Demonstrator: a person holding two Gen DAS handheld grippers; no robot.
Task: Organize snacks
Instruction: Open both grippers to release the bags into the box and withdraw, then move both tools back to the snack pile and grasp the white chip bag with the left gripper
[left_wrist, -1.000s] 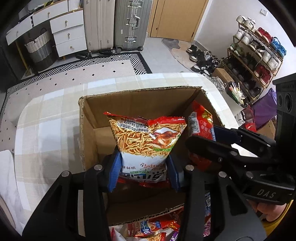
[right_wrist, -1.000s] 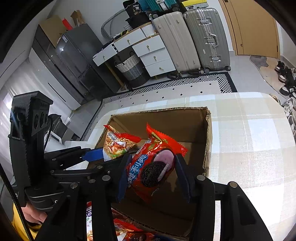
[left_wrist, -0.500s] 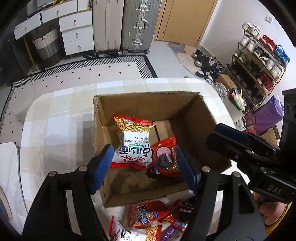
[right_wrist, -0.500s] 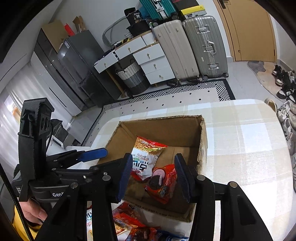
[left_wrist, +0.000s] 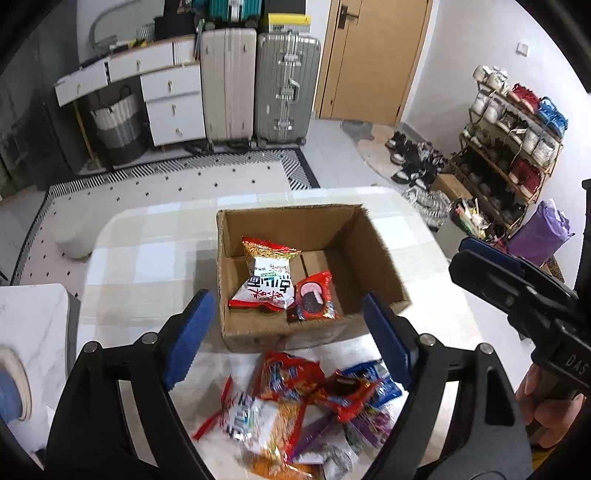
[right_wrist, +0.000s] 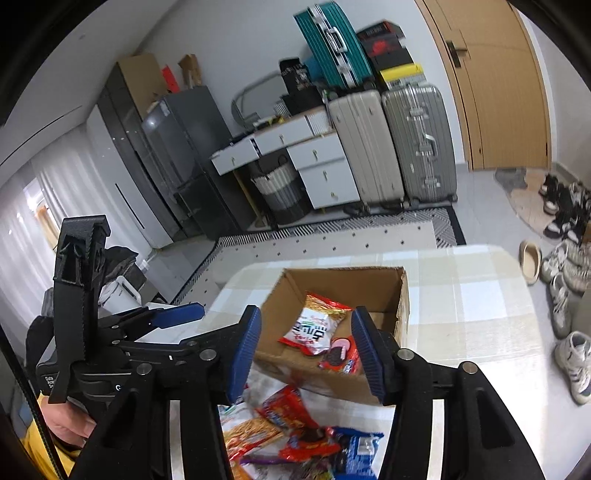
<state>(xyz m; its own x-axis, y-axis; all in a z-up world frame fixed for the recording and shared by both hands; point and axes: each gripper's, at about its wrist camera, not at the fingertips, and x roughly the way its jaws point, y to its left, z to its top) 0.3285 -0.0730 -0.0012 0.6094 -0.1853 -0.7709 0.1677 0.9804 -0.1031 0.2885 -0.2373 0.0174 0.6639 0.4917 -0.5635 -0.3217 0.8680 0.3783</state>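
Inside the cardboard box (left_wrist: 373, 254) on the desk (left_wrist: 147, 251) lie two packets: the noodle-snack bag (left_wrist: 266, 277), its long axis running near to far, and the red cookie packet (left_wrist: 314, 297) touching its right side. Both the left tongs (left_wrist: 286, 334) and right tongs (right_wrist: 304, 352) hang released, empty, above the loose snack pile (left_wrist: 306, 406) nearer than the box.

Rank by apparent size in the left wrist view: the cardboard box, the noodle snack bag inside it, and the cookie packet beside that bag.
1. cardboard box
2. noodle snack bag
3. cookie packet
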